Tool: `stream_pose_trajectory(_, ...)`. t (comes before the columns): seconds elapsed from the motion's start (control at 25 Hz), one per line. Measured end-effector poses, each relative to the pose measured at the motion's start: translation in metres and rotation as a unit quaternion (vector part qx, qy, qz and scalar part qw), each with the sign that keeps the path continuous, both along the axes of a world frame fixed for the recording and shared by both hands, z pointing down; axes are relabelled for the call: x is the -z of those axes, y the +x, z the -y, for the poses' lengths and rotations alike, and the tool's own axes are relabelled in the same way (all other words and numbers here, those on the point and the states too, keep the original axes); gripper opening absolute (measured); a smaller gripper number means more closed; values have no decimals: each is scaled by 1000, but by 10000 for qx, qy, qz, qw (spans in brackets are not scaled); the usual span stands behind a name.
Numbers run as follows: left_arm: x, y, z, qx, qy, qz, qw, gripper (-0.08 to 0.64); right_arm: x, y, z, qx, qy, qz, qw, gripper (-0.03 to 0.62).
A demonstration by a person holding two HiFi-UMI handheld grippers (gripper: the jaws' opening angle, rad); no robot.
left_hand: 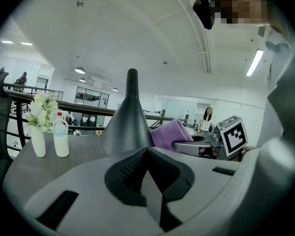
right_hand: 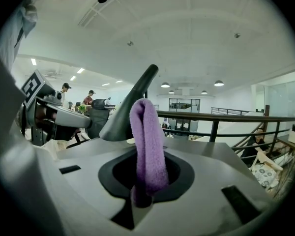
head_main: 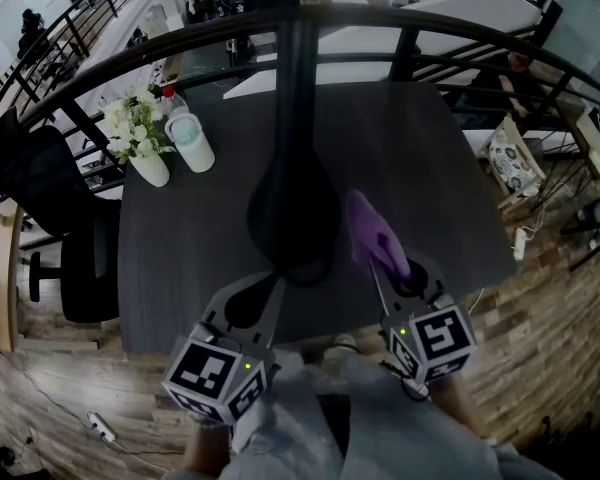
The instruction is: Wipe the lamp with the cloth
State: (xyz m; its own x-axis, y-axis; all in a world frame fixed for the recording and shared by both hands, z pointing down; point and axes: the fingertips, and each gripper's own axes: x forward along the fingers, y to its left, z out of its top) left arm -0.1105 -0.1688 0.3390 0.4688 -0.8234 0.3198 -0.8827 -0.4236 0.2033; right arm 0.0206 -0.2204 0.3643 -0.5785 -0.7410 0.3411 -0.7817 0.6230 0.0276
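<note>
A black lamp point(head_main: 292, 203) with a cone-shaped base and a tall pole stands in the middle of the dark table point(head_main: 450, 178). My right gripper point(head_main: 392, 271) is shut on a folded purple cloth point(head_main: 373, 236), which sticks up just right of the lamp base. In the right gripper view the cloth point(right_hand: 147, 141) rises from between the jaws, with the lamp point(right_hand: 130, 113) behind it to the left. My left gripper point(head_main: 271, 288) is shut and holds nothing, its tip at the near rim of the lamp base. From the left gripper view the cone point(left_hand: 128, 127) stands straight ahead, the cloth point(left_hand: 168, 134) to its right.
A white vase of white flowers point(head_main: 140, 138) and a white bottle point(head_main: 190, 143) stand at the table's far left corner. A black office chair point(head_main: 65, 228) is left of the table. A dark railing point(head_main: 460, 28) curves behind it. The table's near edge is just under both grippers.
</note>
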Motion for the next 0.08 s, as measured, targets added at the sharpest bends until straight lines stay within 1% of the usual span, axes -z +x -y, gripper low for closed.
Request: stream_pose_trajectory(0.08,1,0,0,4,-4,3,10000,12,0,0,0,-9,-17,15,10000,51)
